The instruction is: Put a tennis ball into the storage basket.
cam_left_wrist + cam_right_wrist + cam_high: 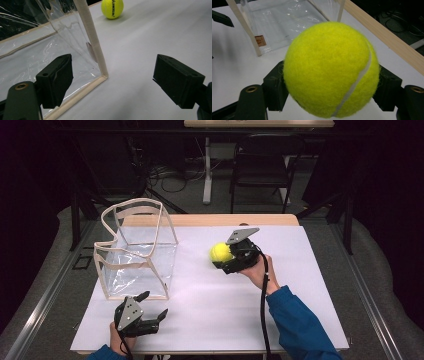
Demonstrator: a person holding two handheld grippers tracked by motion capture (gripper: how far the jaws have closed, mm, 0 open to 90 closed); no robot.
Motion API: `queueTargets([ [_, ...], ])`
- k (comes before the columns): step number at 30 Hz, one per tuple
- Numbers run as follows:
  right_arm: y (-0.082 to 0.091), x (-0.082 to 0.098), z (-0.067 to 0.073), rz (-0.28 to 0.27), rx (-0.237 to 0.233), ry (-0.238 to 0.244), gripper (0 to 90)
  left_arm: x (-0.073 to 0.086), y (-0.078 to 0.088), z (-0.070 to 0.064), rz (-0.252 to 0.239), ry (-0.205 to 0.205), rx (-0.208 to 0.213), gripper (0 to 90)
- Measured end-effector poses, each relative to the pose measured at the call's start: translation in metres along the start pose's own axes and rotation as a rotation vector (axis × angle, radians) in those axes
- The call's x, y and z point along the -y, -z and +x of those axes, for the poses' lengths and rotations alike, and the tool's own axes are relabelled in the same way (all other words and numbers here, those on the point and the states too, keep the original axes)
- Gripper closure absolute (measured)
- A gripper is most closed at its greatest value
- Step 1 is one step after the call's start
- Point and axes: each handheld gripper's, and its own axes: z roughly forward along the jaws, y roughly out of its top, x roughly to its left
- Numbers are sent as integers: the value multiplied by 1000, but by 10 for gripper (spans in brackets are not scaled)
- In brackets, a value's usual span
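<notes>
Tennis ball [330, 68] clamped between right gripper [226, 259] jaws, left gripper [152, 307] jaws wide, near clear bag [137, 250]

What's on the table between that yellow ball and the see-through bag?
Nothing: in the high view, only bare white table separates the tennis ball from the clear bag.

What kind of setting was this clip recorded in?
Probably a lab or studio recording bay: a white-covered table ringed by dark curtains, loose cables on the floor behind, and a folding chair by a second desk.
</notes>
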Motion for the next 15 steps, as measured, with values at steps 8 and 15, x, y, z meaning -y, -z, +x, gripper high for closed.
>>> queueTargets([
  [8,-1,-4,-3,5,-1,-1,264,0,0,0,-1,-1,-1,161],
  [15,-1,-6,-4,13,0,-1,265,0,0,0,0,0,-1,161],
])
